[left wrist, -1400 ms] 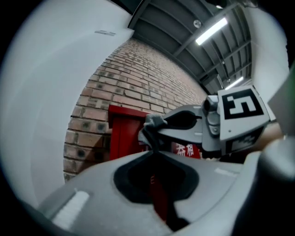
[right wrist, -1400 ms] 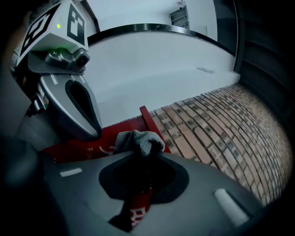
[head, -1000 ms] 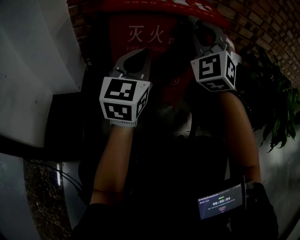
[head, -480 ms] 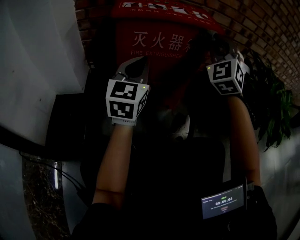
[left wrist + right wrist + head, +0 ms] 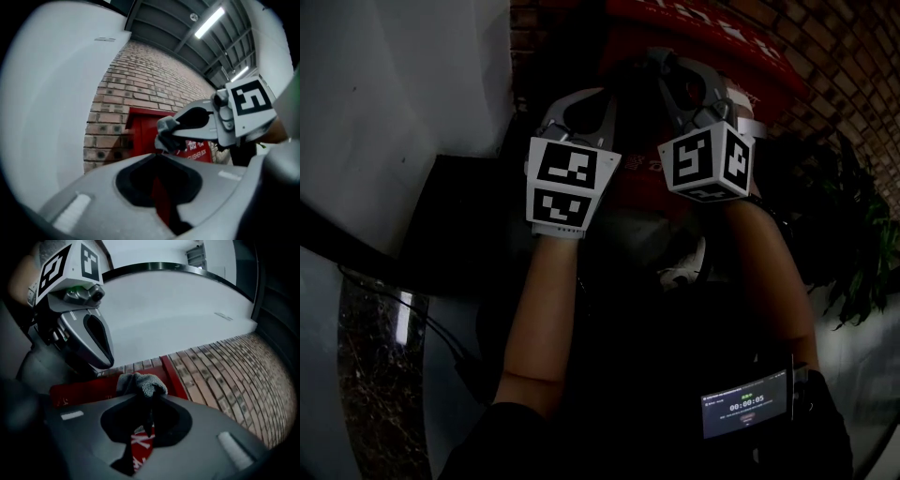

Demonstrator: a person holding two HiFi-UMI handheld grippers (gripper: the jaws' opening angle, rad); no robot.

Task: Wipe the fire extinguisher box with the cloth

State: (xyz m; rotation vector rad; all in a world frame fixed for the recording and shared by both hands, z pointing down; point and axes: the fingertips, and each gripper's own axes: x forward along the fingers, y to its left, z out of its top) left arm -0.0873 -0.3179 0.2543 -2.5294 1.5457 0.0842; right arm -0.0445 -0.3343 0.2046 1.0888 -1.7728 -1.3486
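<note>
Right gripper view gives the clearest read. The right tool (image 5: pixel 149 393) pinches a bunched grey cloth (image 5: pixel 140 382) at its tips, and the wad sticks out past them toward the red box (image 5: pixel 89 389), which is set against a brick wall (image 5: pixel 225 376). The cloth looks near the box's top edge, but I cannot tell whether it touches. The left tool (image 5: pixel 91 333) hangs just beside it, up and to the left.

Left gripper view shows that tool's jaws pressed together on nothing, with the red box front visible through the hollow between them. It looks idle, so the wiping falls to the right tool.

To wipe well, I judge the right tool should lay the protruding wad flat against the box, so that fabric and not the jaw tips meets the paint. It should then sweep in long overlapping strokes under light, steady pressure. Only a small wad sticks out of a narrow pinch, so too hard a push could drag the cloth free or scrape the box. The left tool does best clear of the stroke path.

Head view is dark. It places both tools raised side by side before the box's upper part, with a plant (image 5: pixel 853 239) off to the right, but the cloth cannot be made out there. The left gripper view alone shows the right tool from the side, cloth in front of the box's lettered face. Only the right gripper view shows the pinch itself.
</note>
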